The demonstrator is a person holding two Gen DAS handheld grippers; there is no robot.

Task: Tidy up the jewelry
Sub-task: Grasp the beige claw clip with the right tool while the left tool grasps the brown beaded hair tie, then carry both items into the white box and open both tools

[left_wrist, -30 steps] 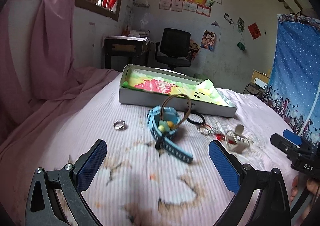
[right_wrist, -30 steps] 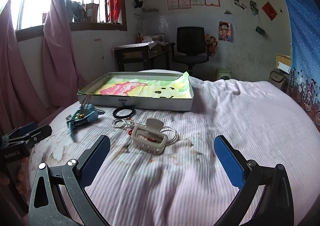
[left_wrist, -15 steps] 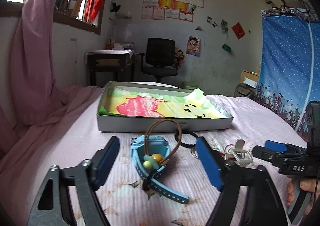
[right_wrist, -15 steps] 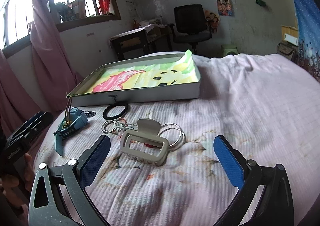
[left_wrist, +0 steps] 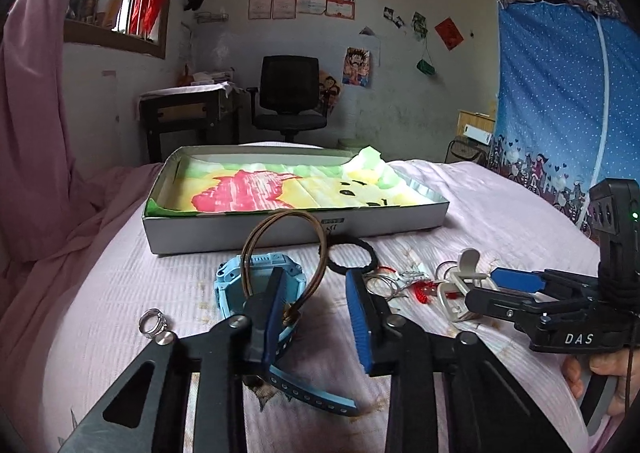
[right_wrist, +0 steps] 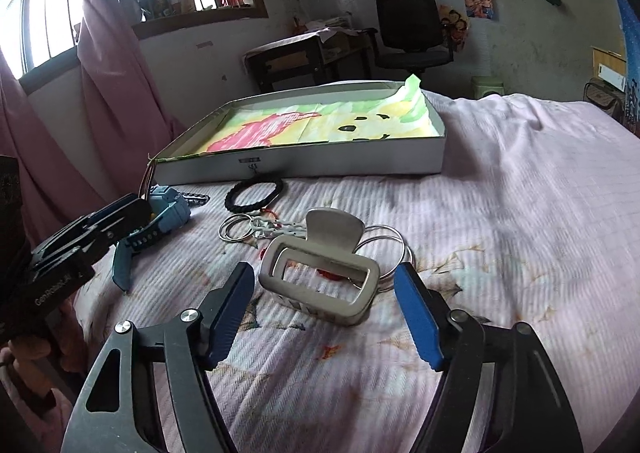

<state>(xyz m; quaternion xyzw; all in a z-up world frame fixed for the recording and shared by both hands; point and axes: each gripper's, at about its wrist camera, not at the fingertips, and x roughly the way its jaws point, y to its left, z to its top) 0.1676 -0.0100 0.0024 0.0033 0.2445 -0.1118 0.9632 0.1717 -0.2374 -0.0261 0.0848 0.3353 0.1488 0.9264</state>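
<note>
Writing: "DAS" reads on the body of your right gripper (left_wrist: 516,285) in the left wrist view; "GenRobot.AI" is faintly legible on your left gripper (right_wrist: 120,213) in the right wrist view. The label on the box (left_wrist: 392,219) front wall is too small to read.
Left tongs: your left gripper (left_wrist: 316,305) is parted but narrowed from a second ago, its pads flanking the brown cord bracelet (left_wrist: 280,249) that arches over the blue watch (left_wrist: 256,285); the left pad (left_wrist: 274,309) is at the cord, contact unclear.
Right tongs: your right gripper (right_wrist: 324,305) stands open, narrower than before, straddling the beige hair claw (right_wrist: 320,277) without touching it.
Jewelry: all lies on the bed sheet (right_wrist: 500,213) in front of the box: silver ring (left_wrist: 153,323) left of the watch, black hair tie (right_wrist: 254,195) by the box wall, thin bangles (right_wrist: 384,249) under the claw.
Hidden: the watch strap is partly covered by your left finger; the red pieces (left_wrist: 420,291) beside the claw are too small to identify.
</note>
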